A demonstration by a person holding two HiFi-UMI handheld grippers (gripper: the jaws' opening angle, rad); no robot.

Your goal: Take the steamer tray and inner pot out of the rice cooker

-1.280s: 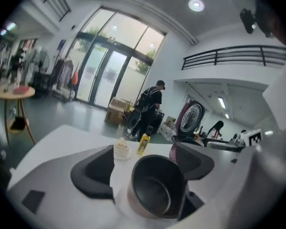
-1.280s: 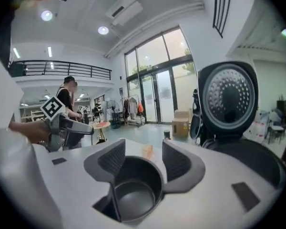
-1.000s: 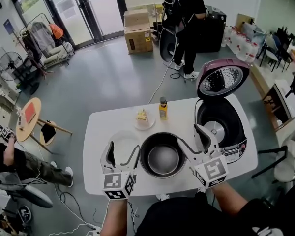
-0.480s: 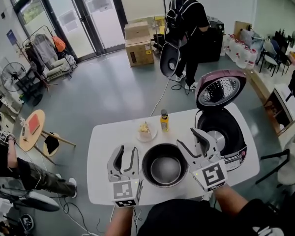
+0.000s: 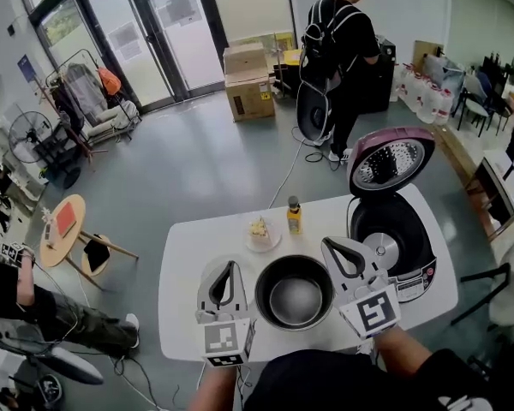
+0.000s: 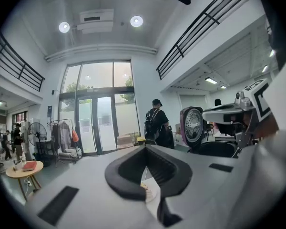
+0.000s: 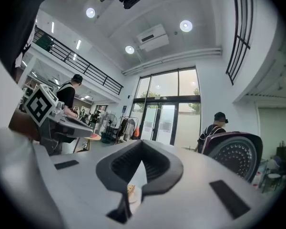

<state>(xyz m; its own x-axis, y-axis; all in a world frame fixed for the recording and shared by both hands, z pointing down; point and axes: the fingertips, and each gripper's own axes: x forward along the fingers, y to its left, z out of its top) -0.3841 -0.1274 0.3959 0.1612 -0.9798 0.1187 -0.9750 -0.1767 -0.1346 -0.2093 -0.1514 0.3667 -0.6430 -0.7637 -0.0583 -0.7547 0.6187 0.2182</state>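
Looked down on a white counter (image 5: 180, 255) in a tall hall with a grey floor, glass doors (image 5: 137, 24) on the far side and cardboard boxes (image 5: 248, 84) near them. Saw a person with a backpack (image 5: 338, 41) standing beyond the counter, and a round wooden side table (image 5: 64, 225) off to the left. Found the rice cooker (image 5: 414, 270) at the counter's right end, lid up, heating plate showing in its well. Found the inner pot (image 5: 295, 291) upright on the counter just beside it, between the 2 tools. Made out what looked like the steamer tray (image 5: 204, 274), pale and faint, on the counter beneath the left tool (image 5: 229, 270). Noted a plate of food (image 5: 262, 232) and a bottle (image 5: 295, 217) behind the pot. Held both tools about level above the counter, pointing away, 1 on each side of the pot, the right tool (image 5: 329, 245) near the cooker. Had just closed both, jaws meeting with nothing between them.
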